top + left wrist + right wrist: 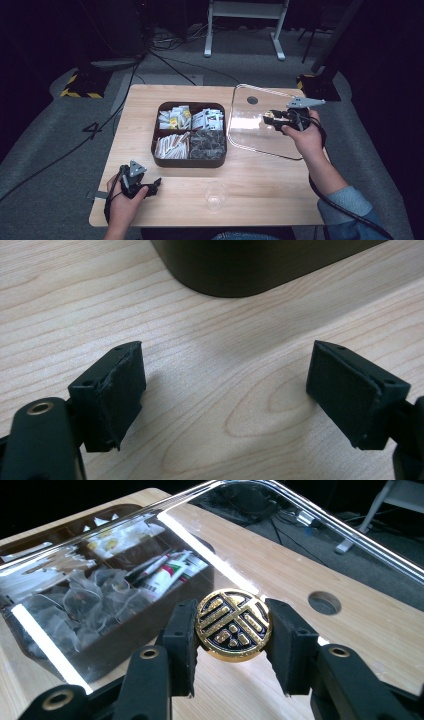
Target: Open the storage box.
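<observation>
The lid [260, 125], a clear rigid pane with rounded corners and a thin bright rim, looks like glass or hard plastic, so I would judge it stiff, smooth, slippery on its flat faces, and likely to crack or chip if it knocked the worktop [175, 200] edge-on. Its sensible hold is the round gold-and-black knob [233, 624] at its middle, and that is just where the right gripper [231, 635] has it: the two black pads press on either side of the knob, clenched on it, with the pane spreading away ahead of and around the jaws. The lid hangs tilted, its near edge low toward the worktop and its far edge raised. Seen from above, it sits to the side of the dark divided box [189, 134] of sachets and tea bags, not over it; through the pane, the right gripper view shows the box's contents just beyond the jaws. With one small knob carrying a wide pane, I would expect it to swing or twist easily.

The left gripper [227, 390] rests low over bare wood, jaws spread wide with nothing between them, the box's corner just ahead of it. A clear cup [215, 196] stands off to its side.
</observation>
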`<action>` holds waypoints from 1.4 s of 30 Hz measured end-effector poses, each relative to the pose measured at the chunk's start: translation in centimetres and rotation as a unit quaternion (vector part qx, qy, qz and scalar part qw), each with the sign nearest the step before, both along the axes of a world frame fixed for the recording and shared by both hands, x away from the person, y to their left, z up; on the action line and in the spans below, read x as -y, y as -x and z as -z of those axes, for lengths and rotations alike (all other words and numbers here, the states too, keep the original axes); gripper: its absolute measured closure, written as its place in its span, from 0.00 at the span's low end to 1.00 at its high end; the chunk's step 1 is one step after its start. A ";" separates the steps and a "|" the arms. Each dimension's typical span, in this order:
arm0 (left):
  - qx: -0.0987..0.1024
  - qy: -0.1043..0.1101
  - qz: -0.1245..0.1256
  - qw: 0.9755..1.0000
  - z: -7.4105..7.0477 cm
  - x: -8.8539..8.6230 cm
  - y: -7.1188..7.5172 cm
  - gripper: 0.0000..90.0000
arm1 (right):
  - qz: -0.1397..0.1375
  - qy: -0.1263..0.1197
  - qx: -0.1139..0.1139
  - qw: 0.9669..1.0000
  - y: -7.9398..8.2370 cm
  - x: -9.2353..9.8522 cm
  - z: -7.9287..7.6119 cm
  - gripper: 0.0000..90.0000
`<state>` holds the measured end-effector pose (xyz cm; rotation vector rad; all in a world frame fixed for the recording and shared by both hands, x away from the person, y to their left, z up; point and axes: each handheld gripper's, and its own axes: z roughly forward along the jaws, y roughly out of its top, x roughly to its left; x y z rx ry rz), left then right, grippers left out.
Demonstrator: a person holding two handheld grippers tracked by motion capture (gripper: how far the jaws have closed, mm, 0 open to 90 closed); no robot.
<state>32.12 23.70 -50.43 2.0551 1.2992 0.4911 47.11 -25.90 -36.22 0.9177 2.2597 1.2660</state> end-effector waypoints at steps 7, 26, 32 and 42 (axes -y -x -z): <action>0.000 0.000 0.000 1.000 0.0 0.0 0.0 0.18 | 0.015 -0.002 -0.009 1.000 -0.2 1.8 0.4 0.65; 0.000 0.001 0.000 1.000 0.0 0.0 0.0 0.18 | 0.070 0.017 -0.037 0.997 -3.0 5.5 3.6 0.65; 0.000 0.001 0.000 1.000 0.0 0.0 0.0 0.18 | 0.079 0.017 -0.051 0.995 -3.6 6.1 5.2 0.65; -0.001 0.001 0.001 1.000 0.0 0.0 0.0 0.18 | 0.096 0.020 -0.074 0.992 -4.5 6.9 8.2 0.65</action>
